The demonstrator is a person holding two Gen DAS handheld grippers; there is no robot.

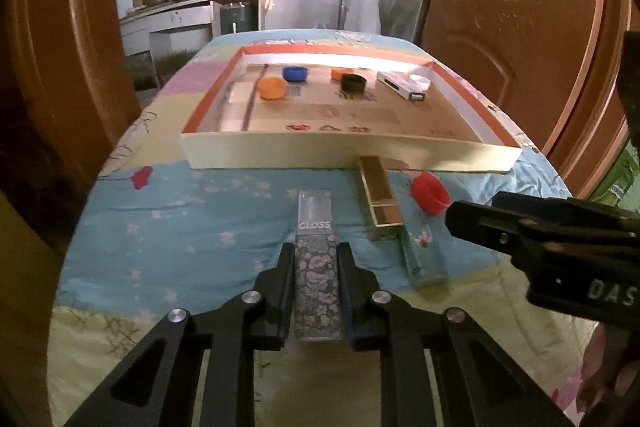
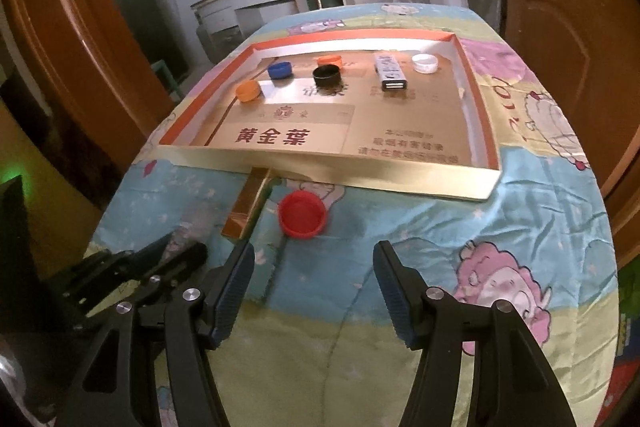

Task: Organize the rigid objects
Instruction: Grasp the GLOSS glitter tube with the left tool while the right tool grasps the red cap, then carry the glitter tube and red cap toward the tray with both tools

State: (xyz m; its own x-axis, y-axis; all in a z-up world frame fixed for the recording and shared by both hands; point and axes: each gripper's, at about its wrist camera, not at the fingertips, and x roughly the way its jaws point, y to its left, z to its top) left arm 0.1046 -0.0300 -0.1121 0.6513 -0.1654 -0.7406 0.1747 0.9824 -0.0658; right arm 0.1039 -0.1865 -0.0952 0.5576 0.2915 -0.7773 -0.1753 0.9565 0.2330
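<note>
A slim floral box marked GLOSS [image 1: 315,219] lies on the blue bedspread, and my left gripper [image 1: 316,249] is shut on its near half, pads pressed to both long sides. To its right lie a gold box [image 1: 378,193], a red cap [image 1: 430,193] and a clear box [image 1: 424,259]. My right gripper [image 2: 314,251] stands open above the cloth, with nothing between its fingers. The red cap [image 2: 302,213] sits just beyond its fingertips and the gold box [image 2: 248,205] to their left. The left gripper [image 2: 188,251] shows at the lower left of the right wrist view.
A shallow cardboard tray [image 1: 320,147] with an orange rim lies farther back. It holds an orange cap [image 1: 272,87], a blue cap [image 1: 295,73], a black cap [image 1: 353,83], another orange cap [image 1: 342,72], a white box [image 1: 400,86] and a white cap [image 1: 419,81]. Brown doors flank the bed.
</note>
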